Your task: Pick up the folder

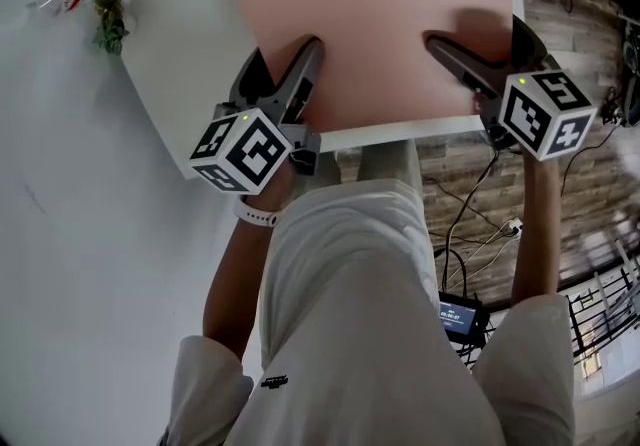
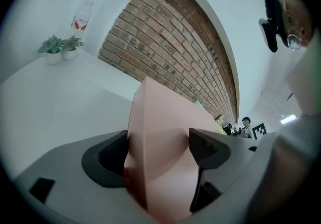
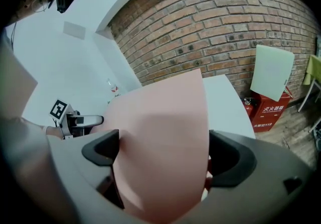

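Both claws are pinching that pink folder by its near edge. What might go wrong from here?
The thin pink folder is gripped only along its near edge by the left gripper and right gripper, so its far end could droop or slip out.
In the left gripper view it looks bowed between the jaws; uneven pulls might crease it.
A wide swing could hit the small potted plant at the white table's corner.
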Demonstrator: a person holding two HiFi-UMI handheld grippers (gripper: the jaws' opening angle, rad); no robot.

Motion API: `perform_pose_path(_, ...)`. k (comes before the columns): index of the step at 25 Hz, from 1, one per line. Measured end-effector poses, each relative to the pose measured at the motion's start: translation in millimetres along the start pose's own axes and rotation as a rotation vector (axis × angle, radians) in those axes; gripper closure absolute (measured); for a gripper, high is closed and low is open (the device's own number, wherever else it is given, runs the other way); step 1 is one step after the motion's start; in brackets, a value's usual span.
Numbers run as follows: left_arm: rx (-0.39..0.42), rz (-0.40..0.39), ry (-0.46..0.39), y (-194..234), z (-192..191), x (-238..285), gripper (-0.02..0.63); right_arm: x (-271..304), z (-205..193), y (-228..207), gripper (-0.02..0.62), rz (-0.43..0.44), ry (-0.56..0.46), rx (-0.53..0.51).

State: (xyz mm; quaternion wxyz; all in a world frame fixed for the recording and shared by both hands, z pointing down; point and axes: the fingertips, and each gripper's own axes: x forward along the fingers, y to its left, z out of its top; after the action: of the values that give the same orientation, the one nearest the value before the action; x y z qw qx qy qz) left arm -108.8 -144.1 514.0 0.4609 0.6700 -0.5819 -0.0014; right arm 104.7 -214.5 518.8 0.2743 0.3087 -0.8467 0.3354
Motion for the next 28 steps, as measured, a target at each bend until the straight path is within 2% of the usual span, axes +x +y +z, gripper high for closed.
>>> perform_pose_path(13,0.105,-0.105,-0.027,-31.0,43.6,-61.4,0.239,-57.8,24.1,63.0,0.038,-0.068,-0.129,0.01)
perform_pose_path(20,0.148,-0.171,-0.076,-51.6,70.9,-98.0,0.239,-93.4,47.3,100.2,0.04,-0.109,-0.207,-0.03)
perform_pose_path(28,0.272,-0.241,-0.131,-76.1,106.9,-134.5,0.239,-124.6,65.1,135.8,0.039,-0.142,-0.34,-0.029)
